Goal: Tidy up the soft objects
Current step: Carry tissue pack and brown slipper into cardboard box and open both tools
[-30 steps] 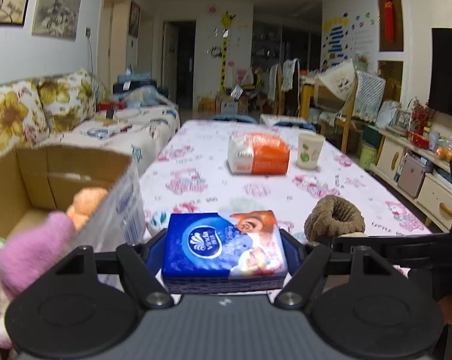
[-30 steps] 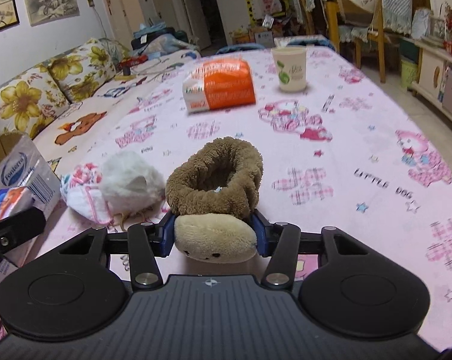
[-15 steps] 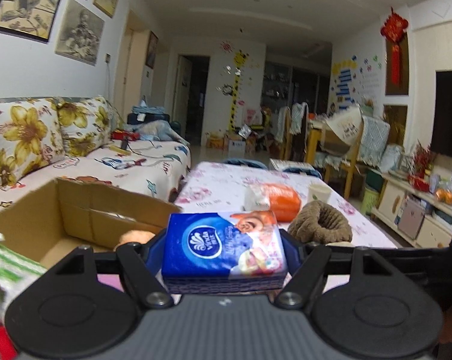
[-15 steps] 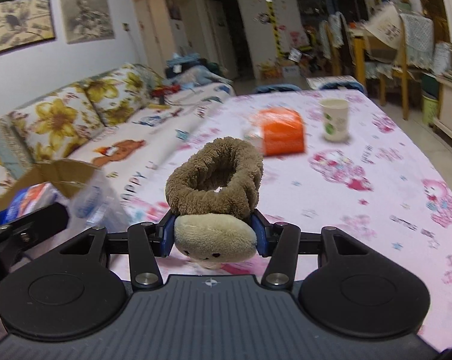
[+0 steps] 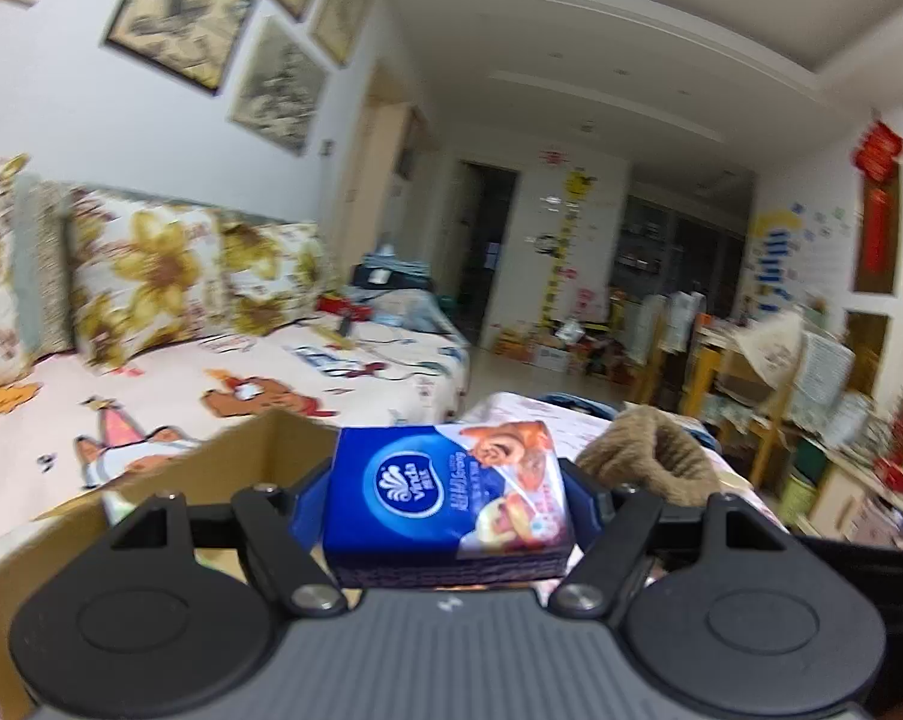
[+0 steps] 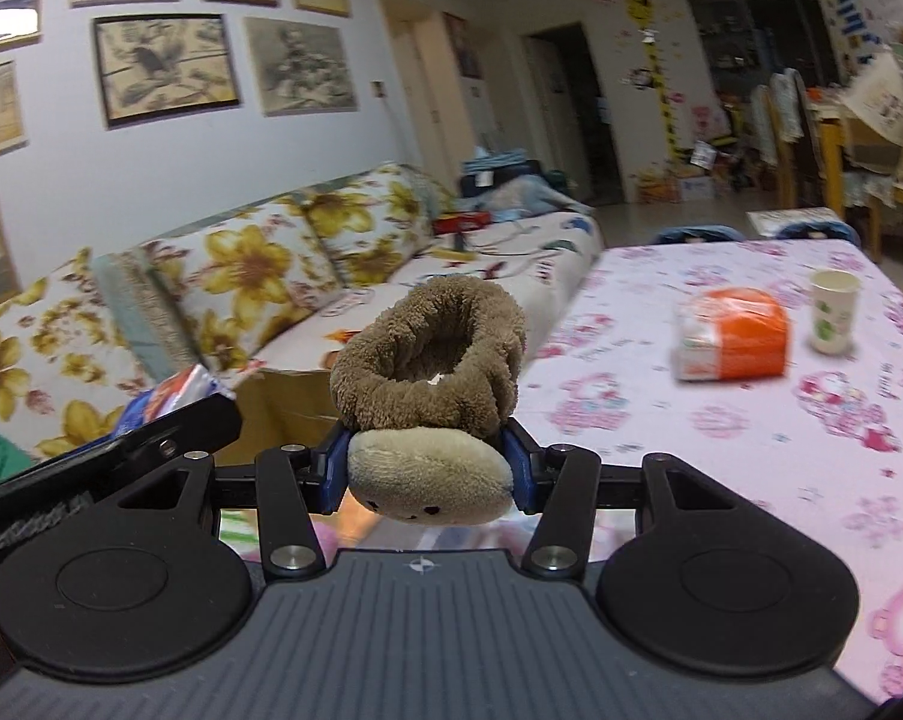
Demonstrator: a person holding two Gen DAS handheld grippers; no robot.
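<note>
Your left gripper (image 5: 448,501) is clamped on a blue tissue pack (image 5: 445,507), its blue fingers (image 5: 308,507) pressing both short sides, and the pack hangs above the open cardboard box (image 5: 259,450). Your right gripper (image 6: 428,474) is clenched on a brown plush slipper (image 6: 430,384), fingers (image 6: 333,468) squeezing its tan toe, opening upward, held clear of the counter (image 6: 721,456) just beside the box (image 6: 283,408). Farther out on the pink patterned counter lie an orange tissue pack (image 6: 733,342) and, near it, an upright paper cup (image 6: 833,311). A flower-cushioned sofa (image 6: 259,276) stands behind the box.
</note>
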